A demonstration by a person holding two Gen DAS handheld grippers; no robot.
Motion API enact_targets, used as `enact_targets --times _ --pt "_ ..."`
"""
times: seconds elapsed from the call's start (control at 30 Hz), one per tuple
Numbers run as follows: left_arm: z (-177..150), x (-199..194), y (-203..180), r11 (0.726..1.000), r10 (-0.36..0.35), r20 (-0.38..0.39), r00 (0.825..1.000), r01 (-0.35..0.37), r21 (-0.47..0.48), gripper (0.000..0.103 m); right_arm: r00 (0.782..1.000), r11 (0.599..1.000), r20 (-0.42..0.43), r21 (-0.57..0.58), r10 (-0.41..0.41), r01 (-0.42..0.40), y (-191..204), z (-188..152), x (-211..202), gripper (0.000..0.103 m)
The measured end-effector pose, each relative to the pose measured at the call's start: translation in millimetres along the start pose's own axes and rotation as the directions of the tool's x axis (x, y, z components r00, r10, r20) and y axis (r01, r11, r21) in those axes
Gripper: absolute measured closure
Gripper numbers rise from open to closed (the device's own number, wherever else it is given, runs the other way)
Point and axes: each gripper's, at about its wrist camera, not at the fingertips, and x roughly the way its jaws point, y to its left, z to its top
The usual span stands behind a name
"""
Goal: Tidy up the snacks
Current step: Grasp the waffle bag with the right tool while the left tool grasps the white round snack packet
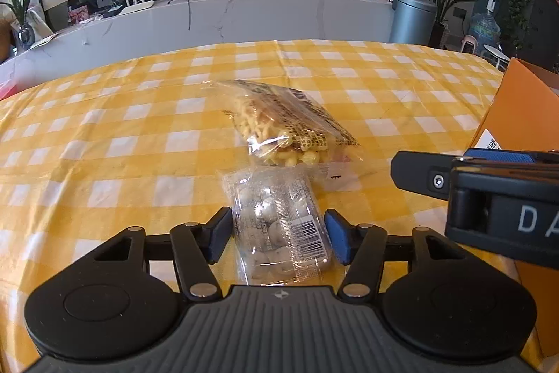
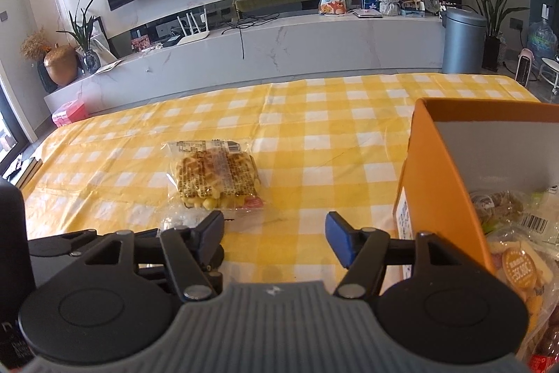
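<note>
item: clear plastic packet of small round white sweets (image 1: 279,226), barcode label on its lower right side. it lies low in the centre of the left wrist view on the yellow-and-white checked tablecloth (image 1: 104,135), between the fingers of the left gripper (image 1: 277,238). we see the black pad at its left edge and the blue pad at its right edge, close against the film; we cannot tell whether they press it or merely flank it.

item: clear crinkled bag of yellow puffed snacks (image 1: 279,124) printed with dark text. it sits just above the sweets packet at mid-frame, its near end touching or overlapping the packet's far end.

item: orange cardboard box (image 2: 440,170), right side of the right wrist view, open at the top, several wrapped snacks already inside.

item: right gripper (image 2: 274,238), lower centre of its own view, fingers apart over bare cloth, nothing between them.

risks, as we judge them: the film is slick and loose, so a grip on the edges alone may crumple it and let the packet slide out on the lift. the overlapping bag may drag along. the right gripper sits close on the box side and may block the path.
</note>
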Motion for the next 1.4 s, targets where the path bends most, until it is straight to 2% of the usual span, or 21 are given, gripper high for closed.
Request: enact_targets --times 0.23,0.4,0.53,0.73,0.8,0.9,1.0,1.1,1.2,1.27,1.4 --pt "-8 -33 34 0.994 0.029 0.037 0.999 -0.025 -0.111 0.042 1.0 1.0 0.008 -0.007 0.022 -0.022 5 1 -2 0.04" --pt "-7 -50 56 0.984 0.093 0.071 0.993 -0.08 -0.16 0.043 0.998 0.998 0.019 -0.024 0.052 -0.052 17 2 1 0.036" --pt "-4 -44 70 0.982 0.117 0.062 0.991 -0.106 -0.158 0.043 0.998 0.997 0.041 -0.055 0.048 -0.045 31 3 4 0.026" --pt "-8 -31 85 0.978 0.123 0.034 0.992 -0.116 -0.171 0.04 0.996 0.997 0.064 -0.045 0.061 -0.059 43 11 13 0.022" --pt "-8 -28 87 0.978 0.119 0.028 0.993 -0.112 -0.177 0.037 0.996 0.996 0.053 -0.046 0.076 -0.073 49 15 21 0.022" --pt "-8 -21 92 0.977 0.11 -0.003 0.994 -0.109 -0.181 0.036 0.998 0.995 0.042 -0.086 0.053 -0.049 63 19 33 0.021" --pt "-8 -20 95 0.98 0.107 -0.023 0.994 -0.11 -0.167 0.032 0.999 0.992 0.035 -0.122 0.035 -0.031 73 22 46 0.015" --pt "-9 -22 97 0.978 0.087 -0.061 0.994 -0.097 -0.187 0.027 0.999 0.991 0.016 -0.134 0.031 -0.028 77 25 60 0.014" --pt "-11 -24 94 0.976 0.095 -0.067 0.993 -0.106 -0.192 0.024 1.0 0.994 -0.018 -0.104 0.022 -0.023 79 29 76 0.011" --pt "-11 -23 90 0.978 0.104 -0.067 0.992 -0.114 -0.174 0.018 0.999 0.997 -0.034 -0.074 -0.004 0.001 79 30 85 0.008" --pt "-11 -20 80 0.982 0.14 -0.071 0.988 -0.148 -0.116 0.018 0.998 0.999 -0.069 -0.037 -0.009 0.006 80 32 102 0.007"
